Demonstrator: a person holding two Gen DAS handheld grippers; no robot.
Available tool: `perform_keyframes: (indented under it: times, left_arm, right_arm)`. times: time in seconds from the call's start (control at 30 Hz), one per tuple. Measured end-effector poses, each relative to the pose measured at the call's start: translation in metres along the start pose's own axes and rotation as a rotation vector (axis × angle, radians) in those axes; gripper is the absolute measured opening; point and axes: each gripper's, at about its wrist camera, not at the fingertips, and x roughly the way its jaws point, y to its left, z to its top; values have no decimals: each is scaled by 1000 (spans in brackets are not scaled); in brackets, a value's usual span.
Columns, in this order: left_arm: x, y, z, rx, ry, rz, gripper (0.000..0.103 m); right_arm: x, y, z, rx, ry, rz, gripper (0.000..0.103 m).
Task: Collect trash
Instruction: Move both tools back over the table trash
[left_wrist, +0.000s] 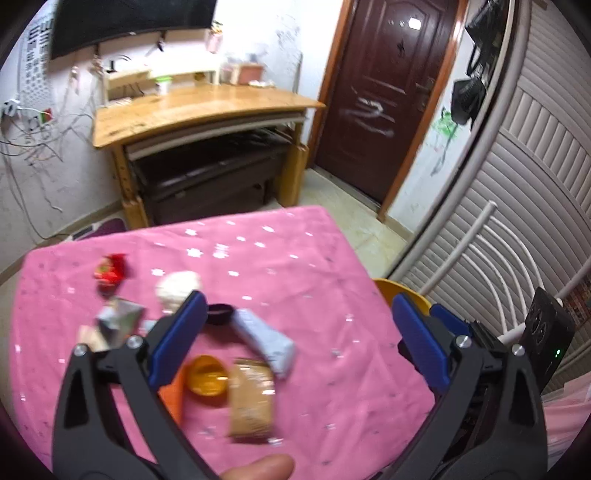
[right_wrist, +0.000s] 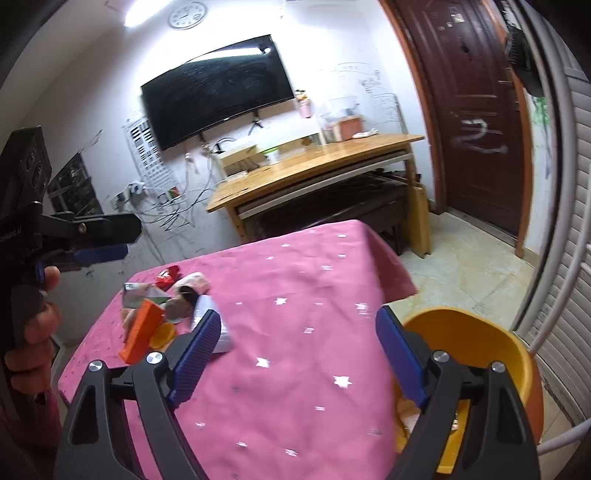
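Hovering over the pink counter (left_wrist: 314, 266), both sets of fingers spread and empty: left gripper (left_wrist: 295, 339) above the trash pile (left_wrist: 236, 362), right gripper (right_wrist: 299, 354) beside the yellow bin (right_wrist: 480, 332).

Trash pile (right_wrist: 173, 314) on table (right_wrist: 295, 369) left; bin (right_wrist: 480, 332) beside table, right.

White scribbled walls (right_wrist: 351, 85) carry a dark wall-mounted screen (right_wrist: 218, 92) and a round clock (right_wrist: 187, 14). A wooden desk (left_wrist: 199, 107) stands beside a dark brown door (left_wrist: 384, 92). Pale tiled floor (right_wrist: 461, 273); slatted shutter (left_wrist: 535, 155) at right.
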Motion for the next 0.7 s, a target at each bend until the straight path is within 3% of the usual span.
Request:
perform_keyframes:
  times: [0.2,0.47,0.7]
  left_arm:
    - [-29,43,-10,-25,-42,68,97]
    - [-35,86,-49,-43,3,139,97]
    - [-22,100,-86,5,108,57,94]
  right_arm:
    - [15,33,1,-46,34,53,80]
    - [38,81,-9,-99,117,162,80]
    - [60,123,-31,-170,263,216,80]
